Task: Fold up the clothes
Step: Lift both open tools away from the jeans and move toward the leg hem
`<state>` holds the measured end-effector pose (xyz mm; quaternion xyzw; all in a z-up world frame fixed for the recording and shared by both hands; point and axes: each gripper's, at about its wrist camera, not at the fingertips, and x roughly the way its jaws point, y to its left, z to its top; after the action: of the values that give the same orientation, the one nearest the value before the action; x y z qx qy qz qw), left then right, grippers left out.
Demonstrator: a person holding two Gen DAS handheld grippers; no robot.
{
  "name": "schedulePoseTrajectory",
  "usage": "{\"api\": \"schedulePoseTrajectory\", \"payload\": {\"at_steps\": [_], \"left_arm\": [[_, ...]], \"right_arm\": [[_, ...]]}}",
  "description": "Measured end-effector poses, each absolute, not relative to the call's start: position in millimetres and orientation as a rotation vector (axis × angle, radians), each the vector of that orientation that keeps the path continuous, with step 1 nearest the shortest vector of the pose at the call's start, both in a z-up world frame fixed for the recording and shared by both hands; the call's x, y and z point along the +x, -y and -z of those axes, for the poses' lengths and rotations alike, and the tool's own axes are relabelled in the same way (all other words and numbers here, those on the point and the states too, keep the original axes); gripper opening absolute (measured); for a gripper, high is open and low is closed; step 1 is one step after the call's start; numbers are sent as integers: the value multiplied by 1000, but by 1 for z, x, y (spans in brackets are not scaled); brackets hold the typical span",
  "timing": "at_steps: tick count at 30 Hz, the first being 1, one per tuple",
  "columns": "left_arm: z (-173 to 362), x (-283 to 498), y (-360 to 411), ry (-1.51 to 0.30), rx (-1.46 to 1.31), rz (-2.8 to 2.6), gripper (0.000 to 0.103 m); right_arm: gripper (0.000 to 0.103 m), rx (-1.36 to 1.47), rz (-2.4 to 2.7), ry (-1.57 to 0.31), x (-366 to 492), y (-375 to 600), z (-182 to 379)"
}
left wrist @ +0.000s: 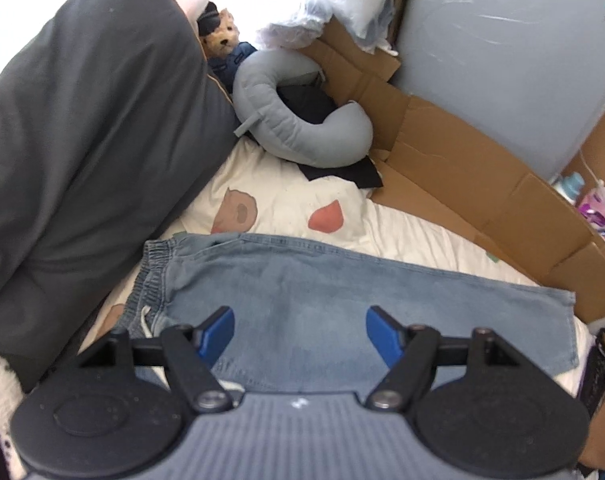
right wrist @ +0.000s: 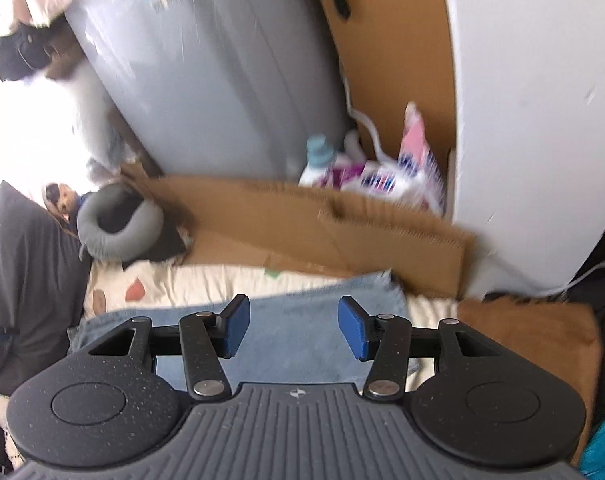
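Light blue jeans [left wrist: 342, 288] lie flat across the cream bed sheet [left wrist: 286, 196], elastic waistband to the left and leg hem to the right. My left gripper [left wrist: 300, 316] hovers above the middle of the jeans, its blue pads wide apart with nothing between them. The right wrist view is blurred. There my right gripper [right wrist: 293, 304] hangs open over the hem end of the jeans [right wrist: 342, 288], clear of the cloth.
A dark grey duvet [left wrist: 82, 120] piles up on the left. A grey neck pillow [left wrist: 302, 136] and a teddy bear [left wrist: 226, 40] lie at the head of the bed. Flattened cardboard [left wrist: 462, 172] lines the far side, with bottles and packets [right wrist: 374, 176] behind it.
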<state>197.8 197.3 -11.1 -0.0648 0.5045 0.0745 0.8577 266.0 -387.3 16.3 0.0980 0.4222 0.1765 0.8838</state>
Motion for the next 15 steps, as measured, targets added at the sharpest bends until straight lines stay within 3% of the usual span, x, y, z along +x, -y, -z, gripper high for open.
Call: {"api": "schedulePoseTrajectory", "payload": {"at_steps": [7,15], "left_arm": [[1,144,-205,-1047,-193,-167,77],[-3,74,-217,-1041,-168,-148,83]], "right_arm": [[58,171,-366,-828,241,435,-91],[64,90,-394,-808,199,472,-139]]}}
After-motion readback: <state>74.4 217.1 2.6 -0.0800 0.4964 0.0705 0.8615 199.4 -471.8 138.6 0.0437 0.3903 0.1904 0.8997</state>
